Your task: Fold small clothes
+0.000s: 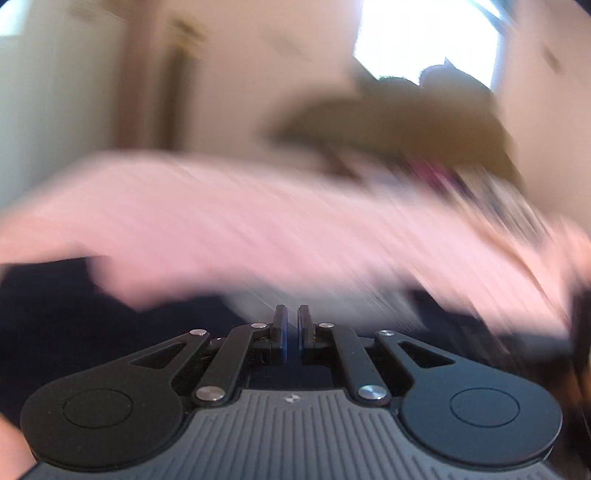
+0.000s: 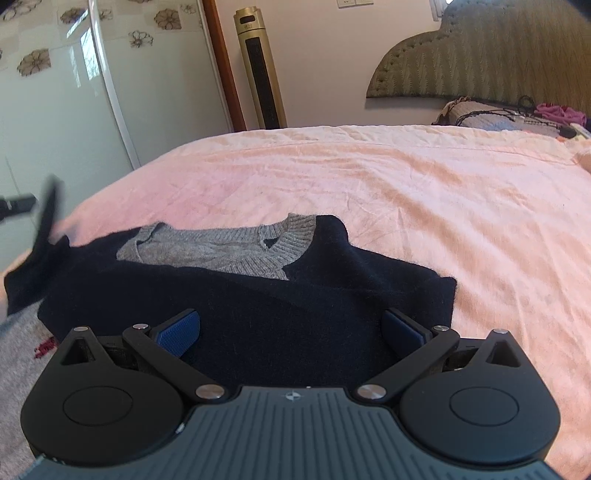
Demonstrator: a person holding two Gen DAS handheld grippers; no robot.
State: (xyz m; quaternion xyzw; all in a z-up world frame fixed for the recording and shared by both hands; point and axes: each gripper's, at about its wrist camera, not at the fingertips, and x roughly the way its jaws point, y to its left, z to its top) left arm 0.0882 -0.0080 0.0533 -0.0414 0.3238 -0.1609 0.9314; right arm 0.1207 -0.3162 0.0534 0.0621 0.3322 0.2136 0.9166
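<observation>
A dark navy knitted sweater with a grey ribbed collar (image 2: 258, 295) lies on the pink-sheeted bed (image 2: 406, 192). The right tongs (image 2: 291, 328) gape wide just above it, holding nothing. The left tongs (image 1: 291, 325) are nearly closed; blur hides any cloth between them.

Pink bedspread (image 2: 406, 192) fills the middle of the right wrist view. Upper left, a glossy wardrobe (image 2: 74, 92) with flower prints catches window light. Beside it at top centre, a wood door frame (image 2: 223, 66) and a gold tower heater (image 2: 260, 66) against a pale wall (image 2: 325, 55). Upper right, a green padded headboard (image 2: 480, 59). The left view is blurred, a bright window (image 1: 424, 33) glaring upper right.
</observation>
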